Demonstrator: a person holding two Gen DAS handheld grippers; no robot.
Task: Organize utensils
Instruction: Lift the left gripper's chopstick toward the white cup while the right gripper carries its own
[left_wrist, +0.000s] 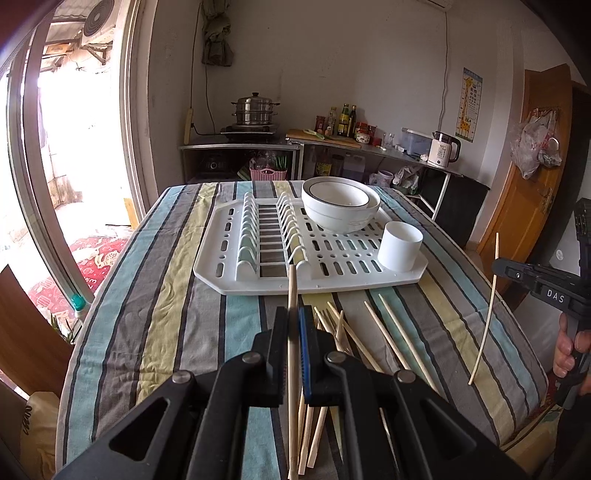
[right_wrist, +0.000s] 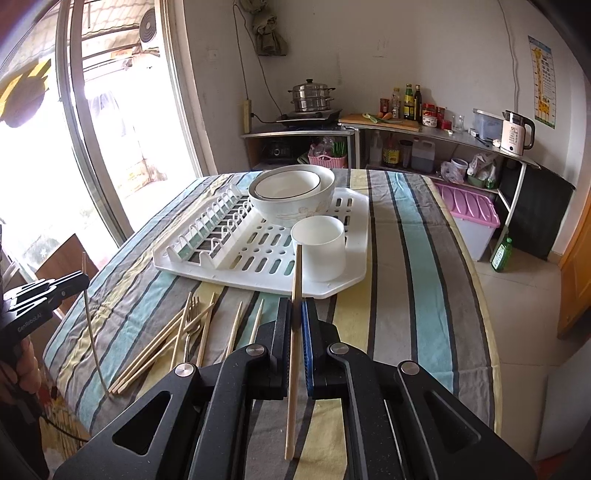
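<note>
Left claw (left_wrist: 293, 325) clamps one chopstick (left_wrist: 292, 354), bottom centre. Right claw (right_wrist: 296, 317) clamps second chopstick (right_wrist: 294, 350). Below, loose pile (right_wrist: 177, 339) on striped counter (right_wrist: 406, 295): roughly seven chopsticks, one fork (right_wrist: 191, 325). Mid-frame: white cup (right_wrist: 320, 247) on drying rack (right_wrist: 207, 266), seemingly empty; two nested bowls (right_wrist: 291, 195) behind. Sorting looks barely begun.

We see a steel steamer pot (right_wrist: 312, 96) on a hob at 12 o'clock, on the back counter. At 1 o'clock, sauce bottles (right_wrist: 408, 101) stand beside a cutting board (right_wrist: 380, 121). At 2 o'clock a white kettle (right_wrist: 516, 134) sits under a giraffe wall chart (right_wrist: 543, 83). A pink basket (right_wrist: 328, 159) is on the shelf below the pot. A pink-lidded storage box (right_wrist: 471, 216) sits on the floor at 3 o'clock. At 9 o'clock, a big window (left_wrist: 74, 147); a red rug (left_wrist: 92, 258) lies below it.
</note>
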